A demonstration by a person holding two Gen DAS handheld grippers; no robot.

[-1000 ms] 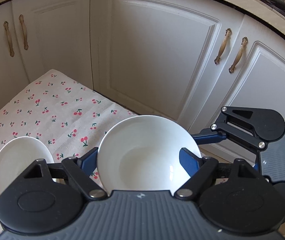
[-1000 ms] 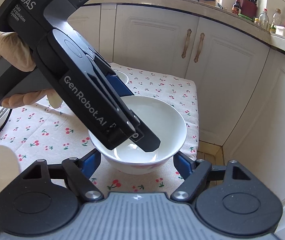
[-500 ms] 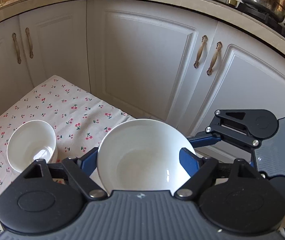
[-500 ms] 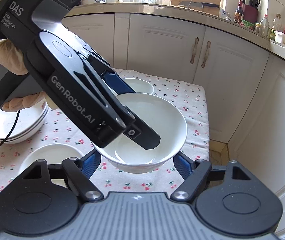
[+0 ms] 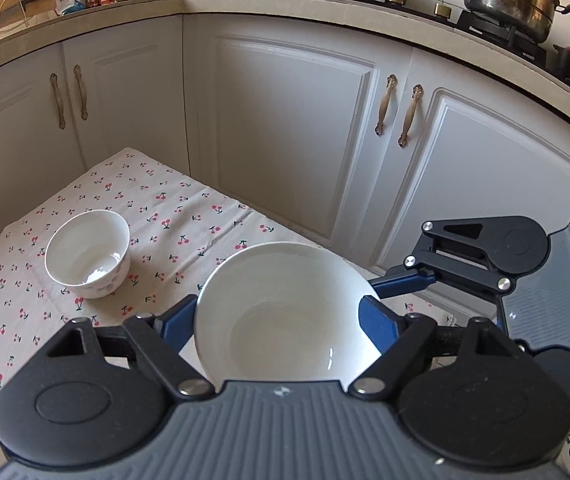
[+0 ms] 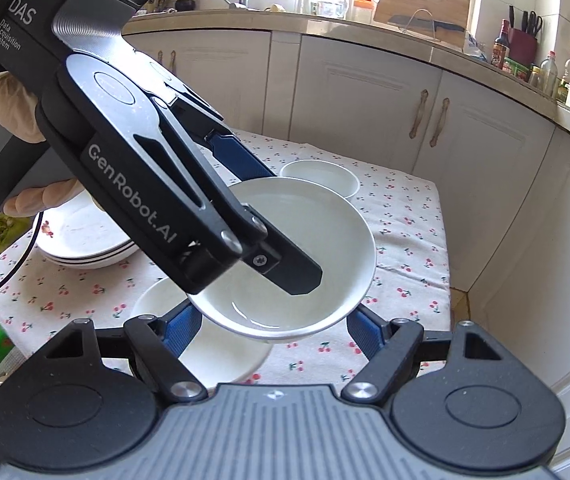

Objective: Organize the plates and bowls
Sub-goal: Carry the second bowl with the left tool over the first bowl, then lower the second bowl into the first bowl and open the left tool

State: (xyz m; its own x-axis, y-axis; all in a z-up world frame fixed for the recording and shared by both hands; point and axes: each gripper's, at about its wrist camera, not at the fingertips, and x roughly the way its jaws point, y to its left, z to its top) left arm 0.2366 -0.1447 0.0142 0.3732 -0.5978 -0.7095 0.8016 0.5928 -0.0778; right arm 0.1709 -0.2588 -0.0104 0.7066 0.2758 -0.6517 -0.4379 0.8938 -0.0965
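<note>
- Readable writing sits on the left gripper (image 6: pixel 269 220) in the right wrist view: "DAS" with "Data Acquisition System" on the upper housing, and "GenRobot.AI" along the side of the body; the labels on the counter bottles are too small to read
- The left gripper is clamped on the white bowl (image 5: pixel 285 312) and carries it clear of the cherry-print tablecloth (image 5: pixel 157 216); its own view shows a blue finger at each side of the bowl; exactly where the pads press cannot be made out
- A gloved hand (image 6: pixel 1 108) grips the left gripper's handle
- The right gripper (image 6: pixel 273 328) has its jaws spread wide; the bowl's underside hangs over the gap; whether either finger touches the bowl I cannot tell
- Under the lifted bowl a white dish (image 6: pixel 221 356) lies on the cloth; the stack of plates (image 6: pixel 85 244) stands at the left, apart from it; a small bowl (image 5: pixel 87 254) sits well to the left of the held bowl, nearer the far edge
- The table's right edge runs just beside the cabinet doors (image 5: pixel 285 128), leaving a narrow strip of floor; bare cloth lies between the small bowl and the plates
</note>
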